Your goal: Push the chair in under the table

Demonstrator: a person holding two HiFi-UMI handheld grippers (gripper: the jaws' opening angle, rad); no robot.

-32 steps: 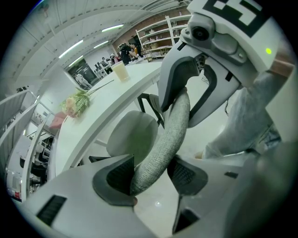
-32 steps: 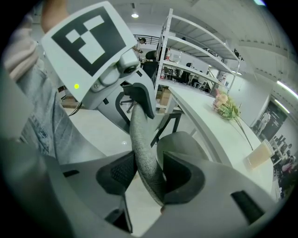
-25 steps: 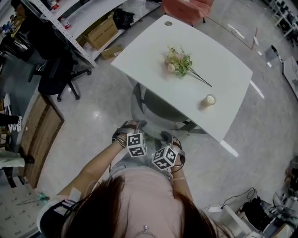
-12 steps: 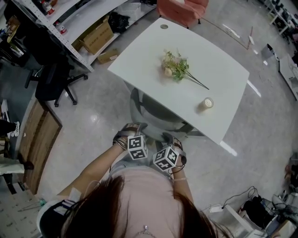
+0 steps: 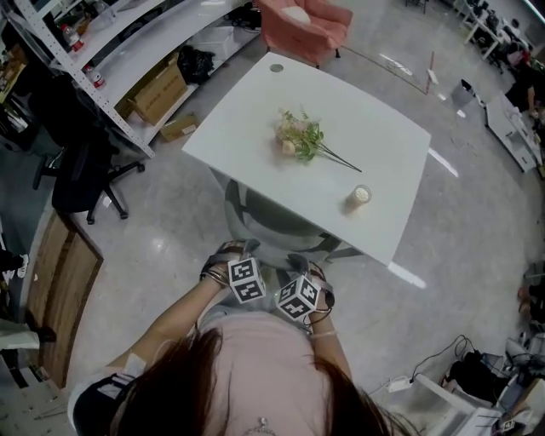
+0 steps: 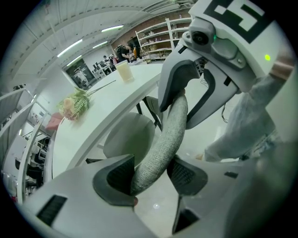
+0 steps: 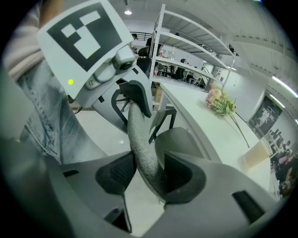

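Left gripper (image 6: 150,177): jaws closed on the grey fabric rim (image 6: 164,139) of the chair's back. The rim runs up between the two dark pads and touches both.

Right gripper (image 7: 143,174): jaws closed on the same rim (image 7: 138,139), which lies hard against the right-hand pad. Each gripper view shows the other gripper clamped further along the rim.

Head view: left gripper (image 5: 243,278) and right gripper (image 5: 298,295) sit side by side, just apart, at the top of the chair (image 5: 260,220) back, directly in front of the person's torso. Both marker cubes face upward.

Chair position: the seat lies partly beneath the near edge of the table (image 5: 375,119), towards its near-left corner. The back stands outside that edge, on the person's side.

Table surface: flowers (image 5: 298,140) lie near the centre, with the stems pointing towards the right edge. A cup (image 5: 359,196) stands close to the near edge, towards the near-right corner, well apart from the flowers.

Surroundings: an armchair (image 5: 304,19) stands beyond the far corner. Shelving (image 5: 102,38) and an office chair (image 5: 75,163) stand to the left.
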